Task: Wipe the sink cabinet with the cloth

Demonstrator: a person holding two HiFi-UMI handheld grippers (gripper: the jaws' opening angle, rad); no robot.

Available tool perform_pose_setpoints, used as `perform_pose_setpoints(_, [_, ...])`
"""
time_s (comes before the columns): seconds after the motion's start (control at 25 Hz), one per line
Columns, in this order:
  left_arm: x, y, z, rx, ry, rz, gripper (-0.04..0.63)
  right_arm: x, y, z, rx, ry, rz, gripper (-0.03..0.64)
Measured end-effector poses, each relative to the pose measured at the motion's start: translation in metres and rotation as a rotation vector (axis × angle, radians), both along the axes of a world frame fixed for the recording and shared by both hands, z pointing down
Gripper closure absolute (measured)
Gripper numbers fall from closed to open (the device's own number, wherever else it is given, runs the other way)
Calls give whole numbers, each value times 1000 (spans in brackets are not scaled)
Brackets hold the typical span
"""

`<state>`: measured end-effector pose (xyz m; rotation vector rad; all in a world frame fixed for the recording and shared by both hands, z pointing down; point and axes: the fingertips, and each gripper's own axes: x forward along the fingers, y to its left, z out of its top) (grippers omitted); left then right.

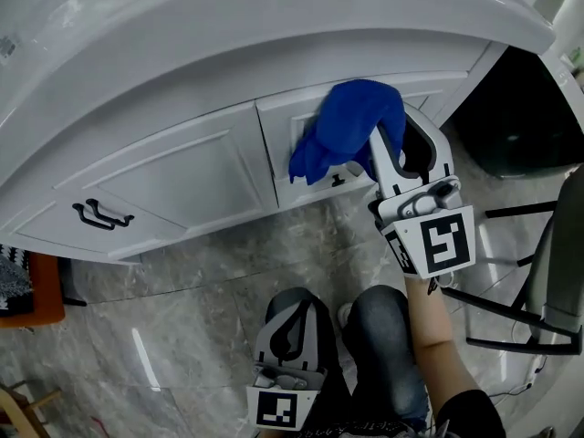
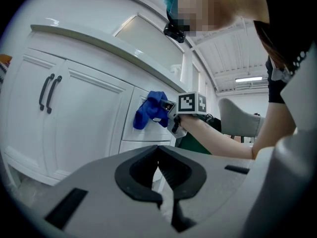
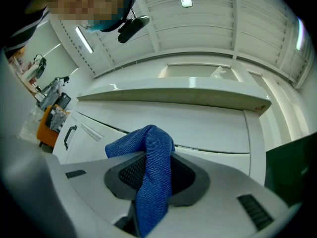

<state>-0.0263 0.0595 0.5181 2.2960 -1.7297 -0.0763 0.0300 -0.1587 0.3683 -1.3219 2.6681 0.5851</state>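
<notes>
The white sink cabinet [image 1: 182, 167] curves across the head view. A blue cloth [image 1: 351, 126] is bunched against its drawer front, right of the double doors. My right gripper [image 1: 376, 144] is shut on the cloth, its fingertips buried in the folds. In the right gripper view the cloth [image 3: 154, 172] drapes out between the jaws of the right gripper [image 3: 153, 185], facing the cabinet [image 3: 208, 128]. My left gripper [image 1: 294, 310] hangs low by the person's knee, shut on nothing. From the left gripper [image 2: 164, 182], the cloth [image 2: 150, 110] shows against the cabinet [image 2: 89, 118].
Two black handles [image 1: 100, 214] sit on the left doors. An orange object [image 1: 35, 292] lies on the marbled floor at far left. A black metal chair frame [image 1: 534, 286] stands at right, with a dark bin [image 1: 520, 117] behind it. The countertop [image 1: 274, 16] overhangs the drawer.
</notes>
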Motion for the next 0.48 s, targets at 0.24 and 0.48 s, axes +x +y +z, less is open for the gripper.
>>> perform_pose_setpoints(0.24, [19, 4, -16, -17, -22, 16, 591, -1, 1, 0, 6, -23, -9, 509])
perform_pose_setpoints(0.48, [24, 3, -8, -26, -44, -123, 591, 1, 1, 2, 32, -68, -13, 509])
